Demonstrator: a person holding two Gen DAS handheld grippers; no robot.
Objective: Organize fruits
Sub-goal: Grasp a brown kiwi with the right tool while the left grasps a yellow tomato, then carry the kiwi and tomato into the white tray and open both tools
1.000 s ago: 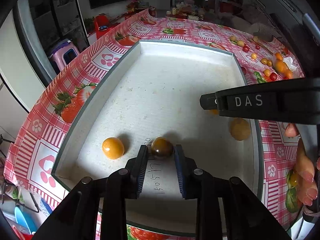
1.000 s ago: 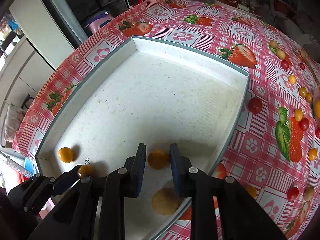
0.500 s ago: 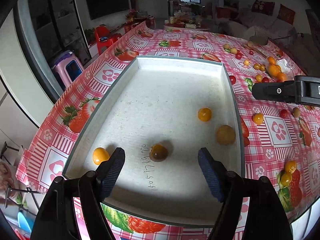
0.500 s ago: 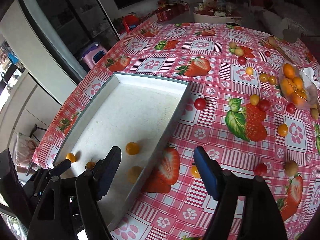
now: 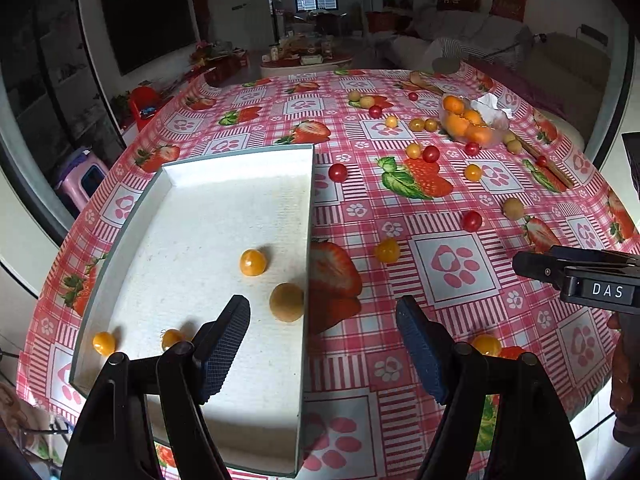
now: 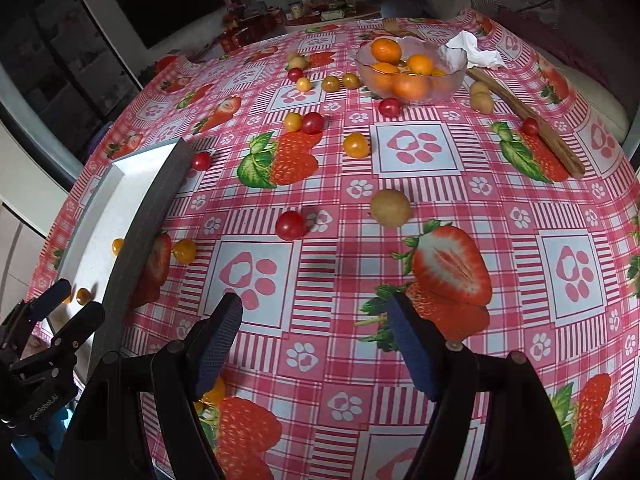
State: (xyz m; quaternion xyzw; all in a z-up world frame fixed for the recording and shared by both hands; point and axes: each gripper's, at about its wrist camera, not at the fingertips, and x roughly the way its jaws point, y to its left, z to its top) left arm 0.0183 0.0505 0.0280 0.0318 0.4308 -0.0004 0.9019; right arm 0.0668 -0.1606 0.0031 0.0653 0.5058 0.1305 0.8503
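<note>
A white tray [image 5: 224, 184] holds several small fruits: an orange one [image 5: 252, 263], a tan one [image 5: 286, 302] and two orange ones [image 5: 104, 343] near its front. My left gripper [image 5: 324, 344] is open and empty above the tray's right front edge. My right gripper [image 6: 316, 344] is open and empty over the tablecloth, right of the tray [image 6: 136, 236]. Loose fruits lie ahead of it: a red tomato [image 6: 291, 225], a tan fruit [image 6: 390, 208], an orange one [image 6: 184, 251].
A glass bowl of oranges [image 6: 408, 68] stands at the far side with a white tissue [image 6: 474, 52] and a wooden stick [image 6: 528, 116]. Many small red, yellow and tan fruits are scattered over the strawberry tablecloth [image 5: 460, 264]. The table edge curves close on the right.
Both grippers opened, let go of their fruits in the tray and pulled back and to the right. The right gripper now hangs over the tablecloth outside the tray.
</note>
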